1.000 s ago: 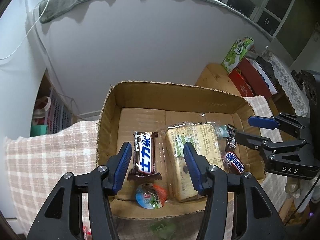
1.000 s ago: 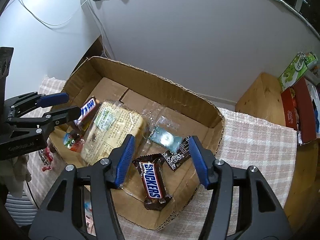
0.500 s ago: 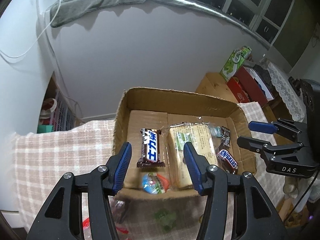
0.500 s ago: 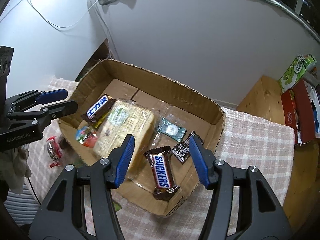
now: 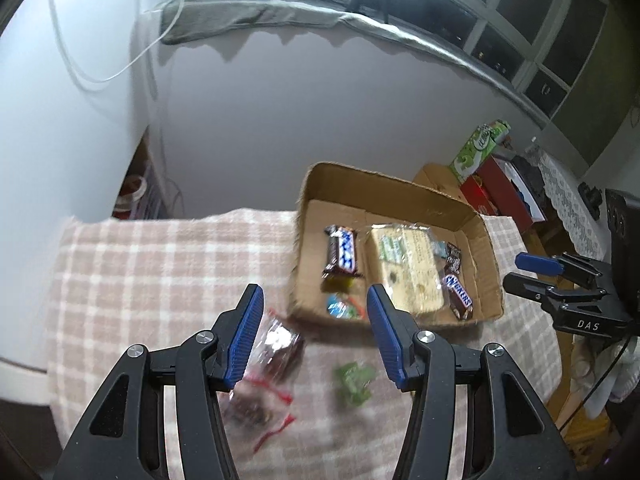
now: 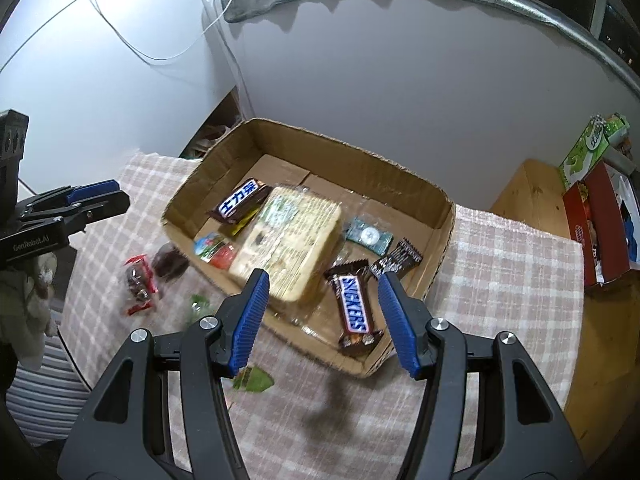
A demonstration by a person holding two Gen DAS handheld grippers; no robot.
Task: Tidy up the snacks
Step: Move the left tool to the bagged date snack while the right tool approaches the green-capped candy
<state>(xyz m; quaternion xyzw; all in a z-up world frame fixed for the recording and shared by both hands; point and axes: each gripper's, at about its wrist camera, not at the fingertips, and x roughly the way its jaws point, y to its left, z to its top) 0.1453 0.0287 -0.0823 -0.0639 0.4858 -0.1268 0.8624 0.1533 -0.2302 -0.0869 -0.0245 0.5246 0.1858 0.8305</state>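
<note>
A cardboard box (image 5: pixel 460 208) (image 6: pixel 344 160) on the checked cloth holds a blue-labelled bar (image 5: pixel 340 250) (image 6: pixel 240 200), a bread pack (image 5: pixel 408 264) (image 6: pixel 292 240), a Snickers bar (image 5: pixel 458 296) (image 6: pixel 354 310), a dark small packet (image 6: pixel 398 260), a teal packet (image 6: pixel 368 236) and a colourful candy (image 5: pixel 340 308) (image 6: pixel 212 250). Outside lie clear red-trimmed bags of dark snacks (image 5: pixel 272 364) (image 6: pixel 138 280) and green wrappers (image 5: pixel 354 380) (image 6: pixel 254 382). My left gripper (image 5: pixel 314 338) is open and empty above the bags. My right gripper (image 6: pixel 320 320) is open and empty over the box's near edge.
A white wall stands behind the table. A wooden stand (image 6: pixel 528 196) with a green carton (image 5: pixel 478 150) (image 6: pixel 586 148) and a red box (image 5: pixel 500 196) (image 6: pixel 600 224) is at the right. The checked cloth (image 5: pixel 160 272) (image 6: pixel 500 280) covers the table around the box.
Both grippers have pulled back and up from the box. The left view has swung left, so the loose bags and green wrapper in front of the box now show.
</note>
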